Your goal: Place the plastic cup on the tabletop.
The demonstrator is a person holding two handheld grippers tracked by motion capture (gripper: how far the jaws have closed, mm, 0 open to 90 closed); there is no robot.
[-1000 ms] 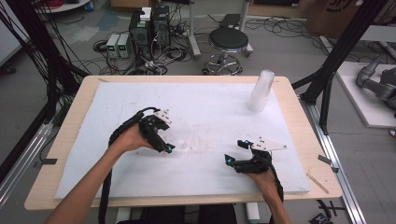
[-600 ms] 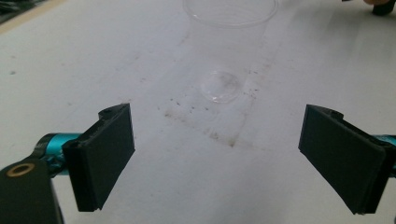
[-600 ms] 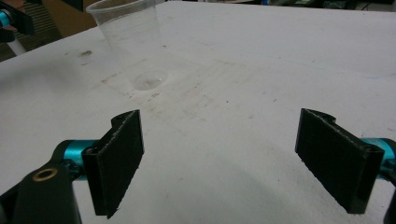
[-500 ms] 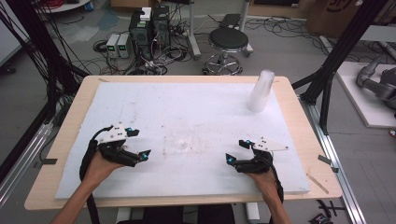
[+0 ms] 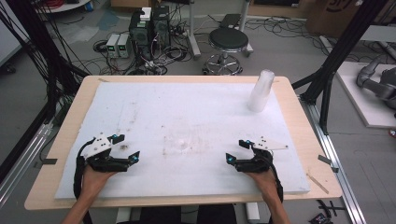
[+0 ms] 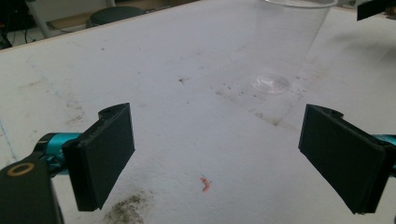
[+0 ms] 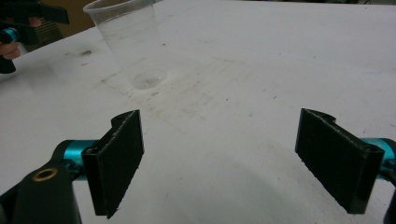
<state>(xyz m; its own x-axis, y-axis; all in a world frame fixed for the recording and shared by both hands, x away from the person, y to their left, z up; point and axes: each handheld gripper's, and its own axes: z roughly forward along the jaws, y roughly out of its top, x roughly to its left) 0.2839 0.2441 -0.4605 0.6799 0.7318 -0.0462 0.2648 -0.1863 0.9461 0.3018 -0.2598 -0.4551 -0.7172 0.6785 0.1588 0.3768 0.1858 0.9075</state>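
While both hands rest close to the table's (image 5: pixel 312 140) near edge, the left gripper (image 5: pixel 127 147) sits toward the near left corner and the right gripper (image 5: pixel 236 150) toward the near right. Each has its jaws spread wide with nothing between them. The white pad (image 5: pixel 196 107) covering the table is bare just ahead of them, apart from a dark smudge (image 6: pixel 126 210) and a tiny orange scrap (image 6: pixel 204 183) in front of the left gripper.

Farther in, about midway between the two grippers, a clear plastic cup (image 6: pixel 289 42) stands upright on the pad with its mouth up. Both gripper views face it, and it is well apart from either pair of jaws. Beyond it, near the far right corner, a stack of cups (image 5: pixel 260 91) stands alone.

This looks like a pause between steps: one cup is set out, both grippers are free, and no reach has begun. If stacking or gathering cups is the job, the next move calls for one gripper to travel in to the clear cup. The jaws should straddle its wall level and close gently, since thin plastic buckles and slides easily.
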